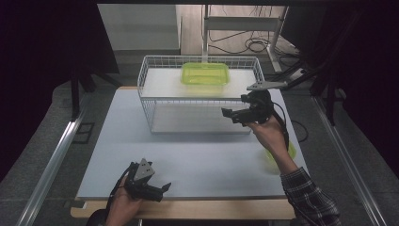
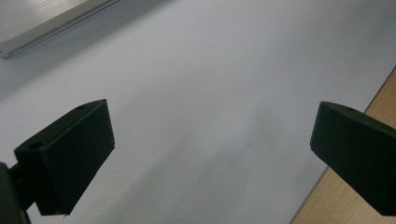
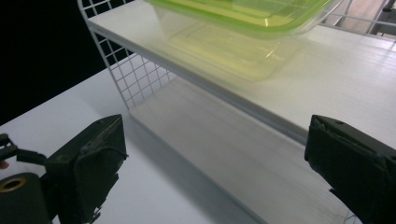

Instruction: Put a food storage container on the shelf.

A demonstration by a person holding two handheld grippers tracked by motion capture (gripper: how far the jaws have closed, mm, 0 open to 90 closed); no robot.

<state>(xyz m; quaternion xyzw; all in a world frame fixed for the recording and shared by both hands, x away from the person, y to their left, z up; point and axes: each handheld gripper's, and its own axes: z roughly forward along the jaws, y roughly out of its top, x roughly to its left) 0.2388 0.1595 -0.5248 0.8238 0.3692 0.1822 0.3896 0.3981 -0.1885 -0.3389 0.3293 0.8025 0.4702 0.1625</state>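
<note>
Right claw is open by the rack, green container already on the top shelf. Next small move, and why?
Probably pull the right claw back from the wire rack toward the green container behind the right forearm. Its jaws stand open and empty, and the green container on the top shelf sits free of them.

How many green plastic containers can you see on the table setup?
2. One green container sits on the top shelf of the white wire rack. A second green container lies on the table's right edge, mostly hidden behind the person's right forearm, so what it is stays uncertain.
</note>
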